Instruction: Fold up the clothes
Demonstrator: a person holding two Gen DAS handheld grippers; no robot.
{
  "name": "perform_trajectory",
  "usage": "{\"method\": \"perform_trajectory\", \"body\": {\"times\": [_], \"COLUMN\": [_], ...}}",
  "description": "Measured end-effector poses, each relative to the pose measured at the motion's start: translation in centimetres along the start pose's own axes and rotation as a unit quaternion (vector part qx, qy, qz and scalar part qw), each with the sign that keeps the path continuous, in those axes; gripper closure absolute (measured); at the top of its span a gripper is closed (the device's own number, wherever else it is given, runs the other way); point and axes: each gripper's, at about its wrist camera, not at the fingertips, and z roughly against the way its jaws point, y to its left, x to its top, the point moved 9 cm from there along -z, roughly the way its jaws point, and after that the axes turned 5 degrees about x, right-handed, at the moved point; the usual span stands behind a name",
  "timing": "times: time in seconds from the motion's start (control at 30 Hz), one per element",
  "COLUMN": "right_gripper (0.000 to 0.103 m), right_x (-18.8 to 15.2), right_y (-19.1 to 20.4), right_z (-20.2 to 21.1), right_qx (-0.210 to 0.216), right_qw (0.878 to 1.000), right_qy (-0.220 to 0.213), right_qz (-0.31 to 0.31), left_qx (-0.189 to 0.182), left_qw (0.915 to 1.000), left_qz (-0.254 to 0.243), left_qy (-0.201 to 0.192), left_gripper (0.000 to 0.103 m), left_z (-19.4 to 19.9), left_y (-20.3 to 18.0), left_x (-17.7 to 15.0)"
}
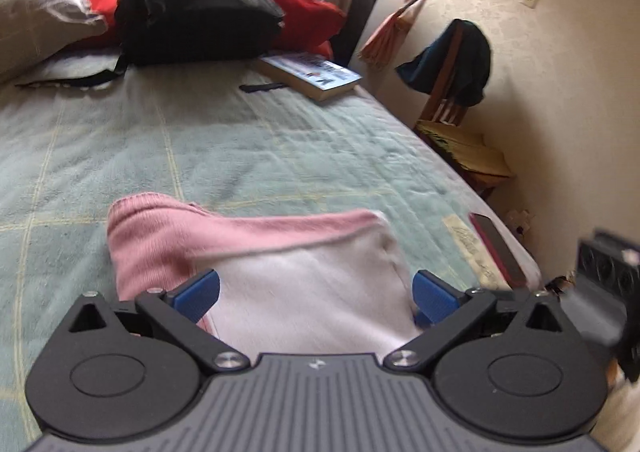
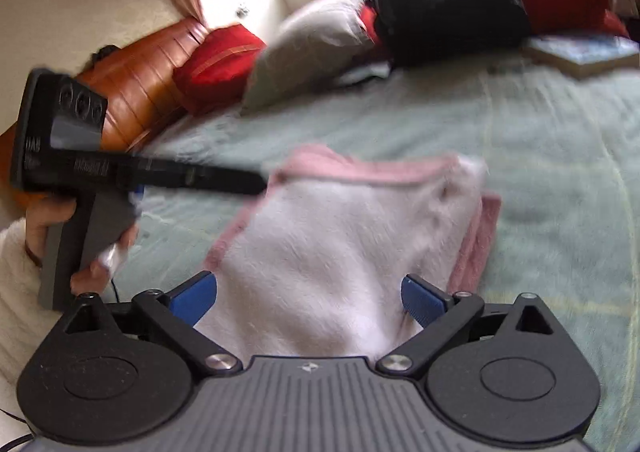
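**Both tongs spread wide over a half-folded pink garment on the bed**

The pink-and-white garment (image 1: pixel 256 252) lies bunched on the green bedspread (image 1: pixel 240 140), near the bed's side edge where a red phone (image 1: pixel 498 248) rests. The left tongs (image 1: pixel 316 292) and right tongs (image 2: pixel 310 300) are both released, blue pads on either side of the cloth and pressing on nothing. With no grip on it, the soft fleece could slump and lose its fold. The cloth bulges between the pads, so closing now may pinch several layers, or the bedspread beneath, and drag the pile askew. The two tools work close together, and a hasty sweep could knock them against each other or nudge the phone off the edge.
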Motion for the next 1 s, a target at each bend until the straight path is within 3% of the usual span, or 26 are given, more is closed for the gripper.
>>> {"method": "perform_trajectory", "body": {"times": [0.2,0.3,0.47,0.6,0.73,0.9,1.0], "right_gripper": [0.000,0.000,0.000,0.000,0.000,0.000,0.000], "right_x": [-0.4,-0.3,-0.4,-0.5,0.8,2.1,2.1], "right_y": [-0.4,-0.6,-0.6,-0.8,-1.8,-4.3,-5.6], "right_z": [0.4,0.5,0.7,1.6,2.9,4.3,4.1], "right_qx": [0.022,0.035,0.045,0.057,0.083,0.060,0.052], "right_qw": [1.000,0.999,0.999,0.998,0.992,0.988,0.984], "right_qy": [-0.005,-0.009,-0.016,-0.032,-0.062,-0.081,-0.069], "right_qz": [-0.004,-0.011,-0.012,-0.022,-0.073,-0.121,-0.153], "left_qx": [0.007,-0.003,0.052,0.042,0.041,0.044,0.034], "left_qw": [0.9993,0.9998,0.9983,0.9987,0.9983,0.9975,0.9970], "left_qz": [0.036,0.019,0.011,0.024,0.039,0.050,0.060], "left_qy": [0.005,-0.009,0.025,0.018,0.018,0.026,0.036], "left_gripper": [0.002,0.001,0.001,0.001,0.001,0.001,0.001], "left_z": [-2.6,-2.4,-5.3,-3.4,-1.2,1.4,2.5], "left_y": [1.7,0.9,2.3,1.8,2.4,3.7,4.7], "left_x": [1.1,1.5,1.0,1.6,0.5,-1.5,-2.4]}}
